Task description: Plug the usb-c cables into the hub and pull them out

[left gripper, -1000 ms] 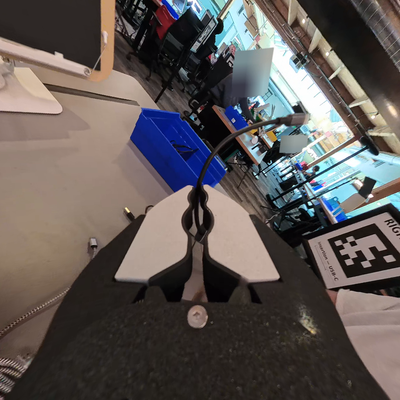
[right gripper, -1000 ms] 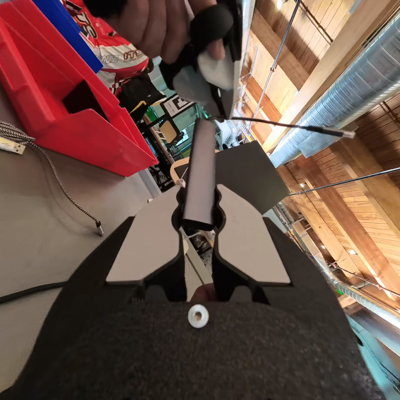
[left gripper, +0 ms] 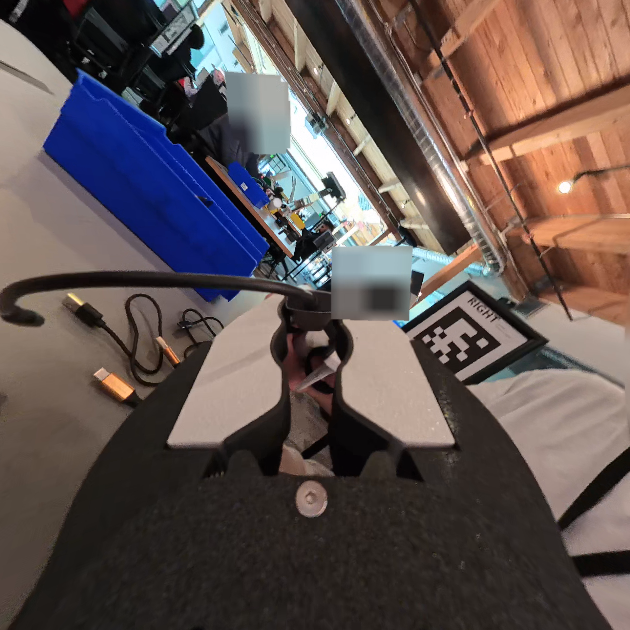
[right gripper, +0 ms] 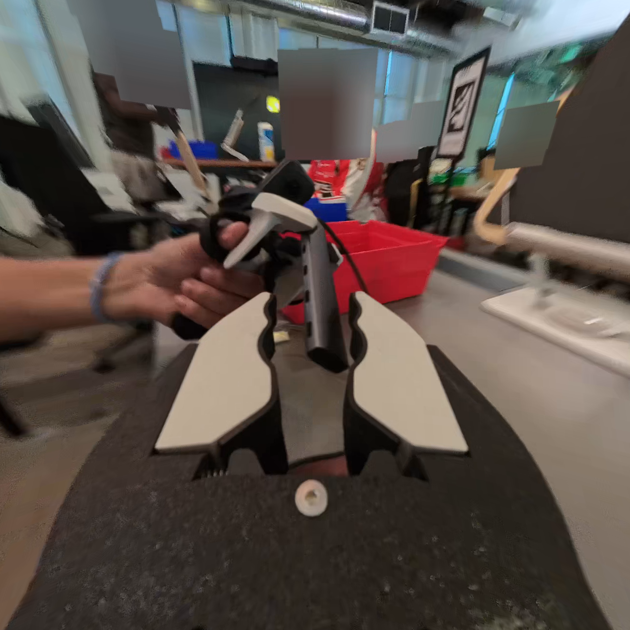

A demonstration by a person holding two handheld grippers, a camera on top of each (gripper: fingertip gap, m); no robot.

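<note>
The grey USB hub (right gripper: 320, 293) hangs tilted in the air between my grippers. My left gripper (left gripper: 312, 317) is shut on the hub's dark upper end (left gripper: 306, 315), where its black tail cable (left gripper: 153, 280) leaves and arcs off to the left. In the right wrist view a hand (right gripper: 191, 272) holds the left gripper (right gripper: 303, 252) at the hub's top. My right gripper (right gripper: 311, 303) is open. The hub's lower end sits between its fingers, close to the right one. I cannot tell whether they touch.
A blue bin (left gripper: 136, 177) stands on the grey table (left gripper: 51, 238) at the left, a red bin (right gripper: 385, 259) behind the hub. Loose cables lie on the table, one with an orange plug (left gripper: 114, 385), one black (left gripper: 85, 310). A white monitor stand (right gripper: 545, 320) is at the right.
My right gripper has opened and let go of the hub. My left gripper has shifted from the tail cable to the hub's upper end. Both views have swung down toward the table.
</note>
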